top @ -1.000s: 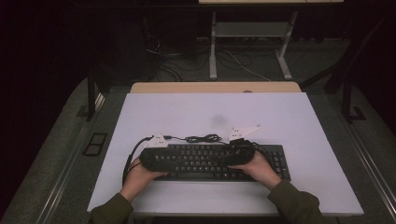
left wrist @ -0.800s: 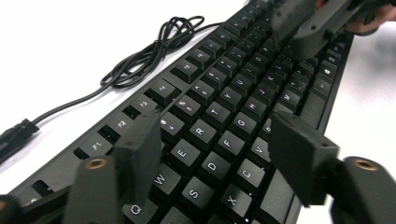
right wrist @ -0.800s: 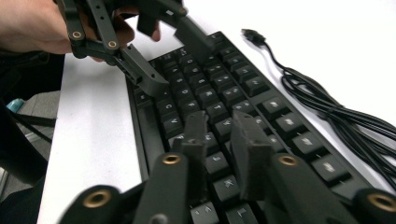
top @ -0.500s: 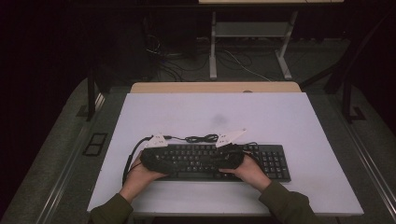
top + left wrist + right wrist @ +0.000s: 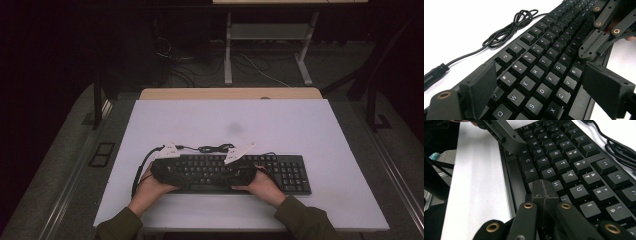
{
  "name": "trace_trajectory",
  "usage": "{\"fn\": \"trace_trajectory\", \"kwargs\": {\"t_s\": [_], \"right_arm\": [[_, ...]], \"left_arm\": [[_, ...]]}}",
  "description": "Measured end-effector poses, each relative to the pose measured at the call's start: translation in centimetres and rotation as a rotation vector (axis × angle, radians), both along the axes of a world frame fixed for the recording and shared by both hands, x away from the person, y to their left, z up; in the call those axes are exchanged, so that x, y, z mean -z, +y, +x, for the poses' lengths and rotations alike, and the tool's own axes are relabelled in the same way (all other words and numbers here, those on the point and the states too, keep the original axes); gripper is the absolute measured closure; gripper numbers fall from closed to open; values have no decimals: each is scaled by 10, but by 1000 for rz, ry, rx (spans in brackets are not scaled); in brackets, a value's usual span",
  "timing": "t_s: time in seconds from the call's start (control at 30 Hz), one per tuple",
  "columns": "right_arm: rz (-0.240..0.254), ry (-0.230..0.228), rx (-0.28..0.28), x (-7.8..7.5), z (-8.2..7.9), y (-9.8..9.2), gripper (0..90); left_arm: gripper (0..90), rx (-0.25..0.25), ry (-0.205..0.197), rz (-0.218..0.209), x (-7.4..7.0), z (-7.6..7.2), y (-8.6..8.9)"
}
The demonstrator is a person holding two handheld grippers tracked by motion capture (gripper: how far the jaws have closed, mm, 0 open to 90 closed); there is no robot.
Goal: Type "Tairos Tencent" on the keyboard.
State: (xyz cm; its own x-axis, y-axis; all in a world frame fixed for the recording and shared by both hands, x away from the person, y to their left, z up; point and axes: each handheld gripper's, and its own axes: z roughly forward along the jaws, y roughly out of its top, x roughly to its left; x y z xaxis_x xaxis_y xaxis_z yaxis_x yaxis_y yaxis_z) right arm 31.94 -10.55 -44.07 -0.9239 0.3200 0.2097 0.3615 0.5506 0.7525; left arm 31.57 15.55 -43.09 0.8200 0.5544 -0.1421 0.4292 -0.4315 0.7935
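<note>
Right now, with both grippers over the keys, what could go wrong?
The right gripper, jaws closed, sits low near the H and B keys of the keyboard; its blunt tip might press two at once. The left gripper is open across several rows and could catch keycaps. The coiled cable may snag.

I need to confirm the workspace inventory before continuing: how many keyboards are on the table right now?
1. The black keyboard lies along the near edge of the white table, under the left gripper and right gripper, its cable coiled just behind it. Nothing looks hidden.
</note>
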Motion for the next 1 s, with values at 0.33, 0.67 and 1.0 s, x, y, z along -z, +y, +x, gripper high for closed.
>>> {"fn": "trace_trajectory", "kwargs": {"t_s": [0.33,0.67,1.0], "right_arm": [[-8,16,-2,2,1,1,892],[25,6,12,-2,3,-4,870],[84,10,41,-8,6,-13,700]], "left_arm": [[131,5,-1,2,0,0,0],[134,2,1,0,0,0,1],[139,2,-2,-1,0,0,1]]}}
